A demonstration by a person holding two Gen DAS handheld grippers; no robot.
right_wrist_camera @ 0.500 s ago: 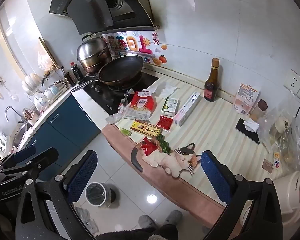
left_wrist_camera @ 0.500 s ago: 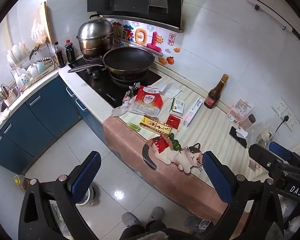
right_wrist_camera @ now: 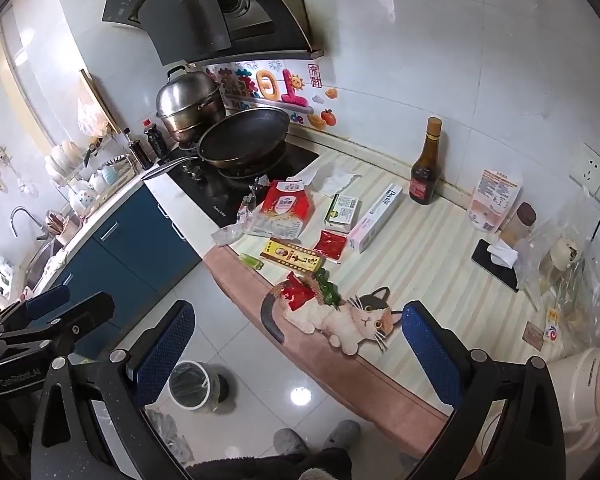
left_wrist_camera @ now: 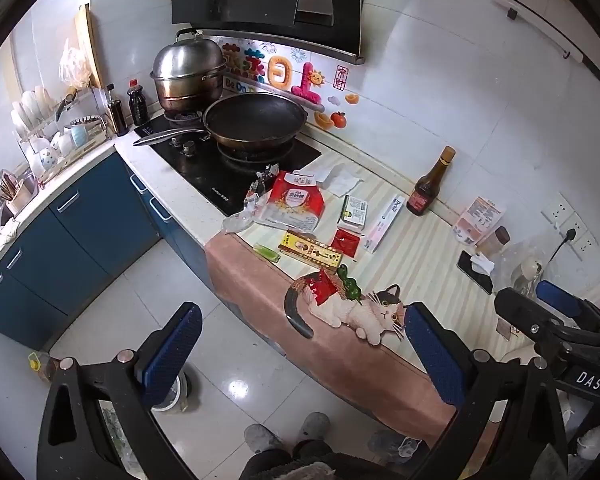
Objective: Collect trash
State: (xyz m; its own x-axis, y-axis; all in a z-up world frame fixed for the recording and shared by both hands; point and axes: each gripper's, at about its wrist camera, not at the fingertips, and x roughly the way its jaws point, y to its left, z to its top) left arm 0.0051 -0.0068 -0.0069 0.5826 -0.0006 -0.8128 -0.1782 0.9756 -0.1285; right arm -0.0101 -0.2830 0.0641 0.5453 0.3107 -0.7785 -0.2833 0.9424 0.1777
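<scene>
- Both grippers are held off the counter edge, above the floor, jaws spread wide with nothing between them: left gripper (left_wrist_camera: 296,354) and right gripper (right_wrist_camera: 298,350).
- The trash is spread out on the striped mat (right_wrist_camera: 428,248) by the stove: one red-and-white bag (right_wrist_camera: 284,210), one yellow flat box (right_wrist_camera: 292,260), one small red sachet (right_wrist_camera: 331,245), one crumpled red wrapper (right_wrist_camera: 298,294) with a green wrapper (right_wrist_camera: 329,291) touching it, one little green packet (right_wrist_camera: 251,261) at the mat's edge, one clear plastic scrap (right_wrist_camera: 226,234), one white tissue (right_wrist_camera: 336,180).
- Also counted: two cardboard boxes, a long white box (right_wrist_camera: 376,218) and a small green-white box (right_wrist_camera: 342,208). Whether those are trash can't be told tbh.
- One lined bin (right_wrist_camera: 190,384) is seen on the floor below the counter, near the person's two slippers.
- Risk: the flat sachet and thin boxes could get pushed along the mat instead of pinched, since they lie flush.
- Risk: the mat could be snagged by a finger and everything dragged off.
- Risk: the one dark bottle (right_wrist_camera: 425,168) by the wall could be knocked over if a reach goes too deep.
- Risk: light wrappers could miss the bin when dropped from counter height.
</scene>
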